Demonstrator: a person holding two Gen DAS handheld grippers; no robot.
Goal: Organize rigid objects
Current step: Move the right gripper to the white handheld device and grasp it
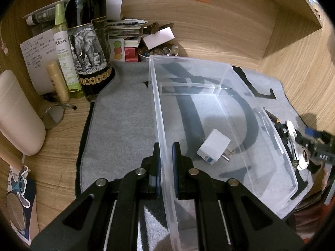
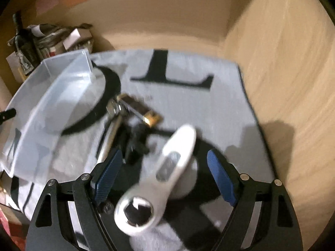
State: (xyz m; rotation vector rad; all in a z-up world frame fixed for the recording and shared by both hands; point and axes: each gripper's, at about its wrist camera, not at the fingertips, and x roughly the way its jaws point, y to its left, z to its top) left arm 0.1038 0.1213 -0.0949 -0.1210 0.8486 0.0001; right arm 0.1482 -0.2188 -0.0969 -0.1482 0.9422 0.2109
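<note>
A clear plastic bin (image 1: pixel 259 113) sits on a grey mat (image 1: pixel 125 113); it also shows at the left of the right wrist view (image 2: pixel 27 129). A white plug adapter (image 1: pixel 213 146) lies inside it. My left gripper (image 1: pixel 166 146) is shut on the bin's left wall. My right gripper (image 2: pixel 165 159) is open, its blue pads either side of a white opener-like tool (image 2: pixel 167 167) on the mat. That tool also shows beside the bin in the left wrist view (image 1: pixel 295 144). A gold-and-silver lighter-like item (image 2: pixel 140 110), a metal tool (image 2: pixel 113 125) and a black object (image 2: pixel 136 144) lie just beyond it.
A dark wine bottle (image 1: pixel 88 41), a green spray bottle (image 1: pixel 65 52), a cream tube (image 1: pixel 56 79), papers and small boxes (image 1: pixel 129 39) crowd the back left. A beige container (image 1: pixel 16 113) and a round mirror (image 1: pixel 52 117) stand left. Wooden walls (image 2: pixel 282 83) close in behind and right.
</note>
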